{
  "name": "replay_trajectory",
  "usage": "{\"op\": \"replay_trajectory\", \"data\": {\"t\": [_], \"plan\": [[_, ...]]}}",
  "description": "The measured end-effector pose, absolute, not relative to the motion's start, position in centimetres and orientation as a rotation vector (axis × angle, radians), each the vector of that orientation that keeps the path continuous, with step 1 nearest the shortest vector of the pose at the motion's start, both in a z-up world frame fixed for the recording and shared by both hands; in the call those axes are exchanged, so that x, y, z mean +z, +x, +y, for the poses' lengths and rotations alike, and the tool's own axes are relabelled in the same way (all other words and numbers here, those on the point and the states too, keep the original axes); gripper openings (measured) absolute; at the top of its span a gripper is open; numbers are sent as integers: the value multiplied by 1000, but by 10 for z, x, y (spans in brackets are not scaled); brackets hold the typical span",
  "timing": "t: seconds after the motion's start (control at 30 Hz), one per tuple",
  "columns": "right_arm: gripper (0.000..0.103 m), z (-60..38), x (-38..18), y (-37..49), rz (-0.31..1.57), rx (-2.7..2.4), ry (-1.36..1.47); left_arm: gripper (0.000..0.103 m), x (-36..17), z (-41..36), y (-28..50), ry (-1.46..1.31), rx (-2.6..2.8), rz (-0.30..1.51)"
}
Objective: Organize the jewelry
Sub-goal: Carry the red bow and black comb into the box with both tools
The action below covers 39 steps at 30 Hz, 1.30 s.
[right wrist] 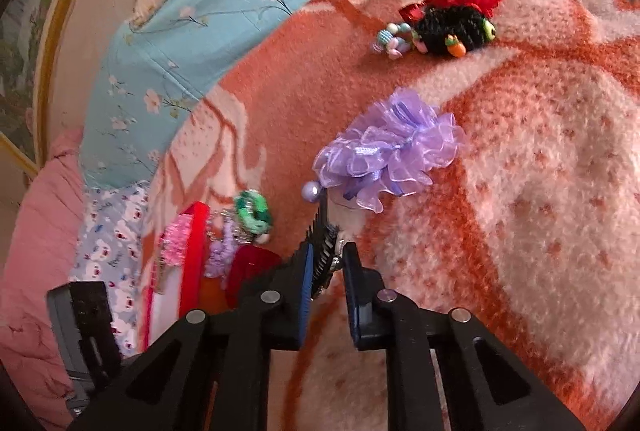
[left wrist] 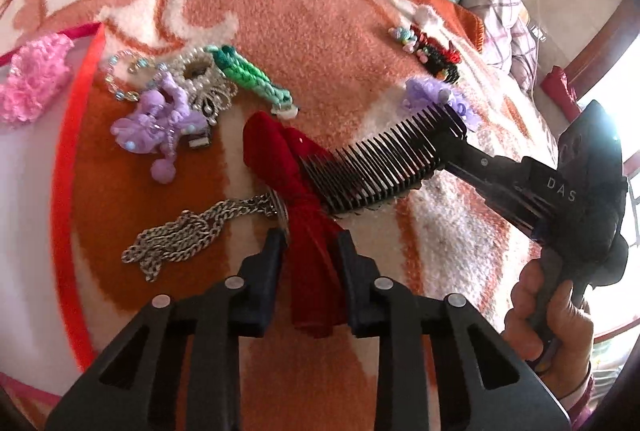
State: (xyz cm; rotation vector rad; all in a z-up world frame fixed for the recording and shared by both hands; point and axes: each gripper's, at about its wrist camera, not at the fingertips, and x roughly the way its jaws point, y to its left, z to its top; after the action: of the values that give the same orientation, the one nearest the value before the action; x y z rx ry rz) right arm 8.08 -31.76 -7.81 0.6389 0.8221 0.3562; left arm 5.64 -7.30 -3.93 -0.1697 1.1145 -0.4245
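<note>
Both tools closed on hair pieces over an orange-and-cream blanket [left wrist: 320,11] on a bed.

Left tool [left wrist: 310,243] grips a red velvet bow [left wrist: 280,147] between its pads, near centre of the left view. Right tool [right wrist: 326,255] clamps a black comb clip [left wrist: 384,163]; its teeth touch the bow's right side. A hand [left wrist: 552,315] holds that tool's handle at right. Silver chain [left wrist: 188,231] lies just left of the bow. Farther left sits a cluster: purple bow [left wrist: 156,119], pearl piece [left wrist: 200,71], green braided band [left wrist: 252,79]. A lilac organza flower [right wrist: 388,151] lies beyond the comb's tip. A black-and-red crochet ornament [right wrist: 452,23] lies far right. A pink lace piece [left wrist: 32,79] rests in a red-edged box [left wrist: 60,191] at left.
</note>
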Motion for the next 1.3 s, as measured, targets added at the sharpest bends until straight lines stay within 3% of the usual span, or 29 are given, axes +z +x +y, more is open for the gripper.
{"op": "replay_trajectory", "data": {"t": [0.17, 0.6, 1.3], "plan": [[13, -309, -60, 67, 789, 400, 620, 14, -20, -58, 45, -162, -409, 1060], [9, -285, -13, 56, 709, 491, 616, 12, 19, -9, 28, -209, -356, 944], [9, -184, -12, 81, 762, 677, 565, 12, 17, 121, 11, -340, -81, 885]]}}
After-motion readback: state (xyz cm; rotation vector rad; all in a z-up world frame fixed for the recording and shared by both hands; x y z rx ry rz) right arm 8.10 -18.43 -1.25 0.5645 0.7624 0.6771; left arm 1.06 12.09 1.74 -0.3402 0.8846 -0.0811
